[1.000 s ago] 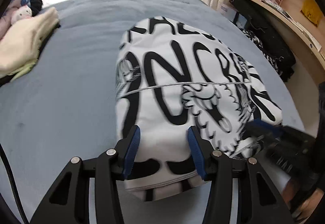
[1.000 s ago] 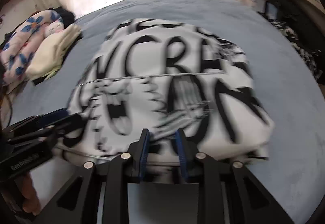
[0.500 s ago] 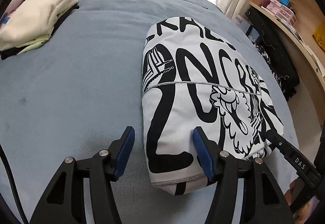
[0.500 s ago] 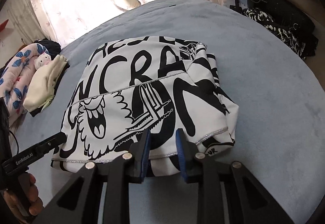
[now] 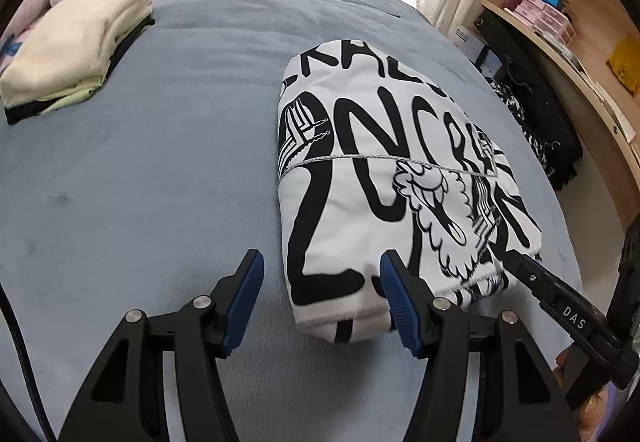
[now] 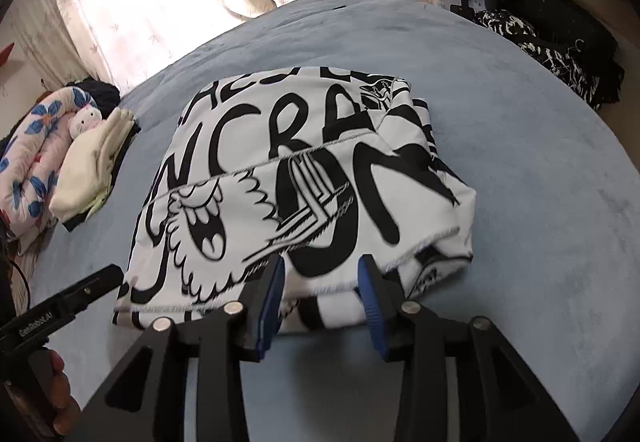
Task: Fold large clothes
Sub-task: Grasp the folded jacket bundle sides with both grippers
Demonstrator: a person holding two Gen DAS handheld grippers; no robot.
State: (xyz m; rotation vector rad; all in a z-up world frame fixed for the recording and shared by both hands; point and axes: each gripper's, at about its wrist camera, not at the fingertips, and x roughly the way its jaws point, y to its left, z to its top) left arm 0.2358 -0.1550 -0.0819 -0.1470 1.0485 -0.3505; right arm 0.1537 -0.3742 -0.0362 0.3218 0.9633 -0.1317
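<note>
left tool [image 5: 320, 302]: jaws apart | right tool [image 6: 320, 294]: jaws just opening, apart

We see a folded white garment [image 6: 304, 177] with big black letters lying on a blue bed [image 6: 540, 201]. Our right claw [image 6: 320, 294] sits at its near edge, and its jaws have just been opening, with the cloth edge loose between them. Our left claw [image 6: 108, 278] pokes in beside the garment's left corner. A cream folded pile [image 6: 96, 161] lies far left.

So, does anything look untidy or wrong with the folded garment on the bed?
Slightly. On the black-and-white garment, the near right corner is not flush: striped under-layers stick out below the top hem. Otherwise the fold lies flat on the bed.
</note>
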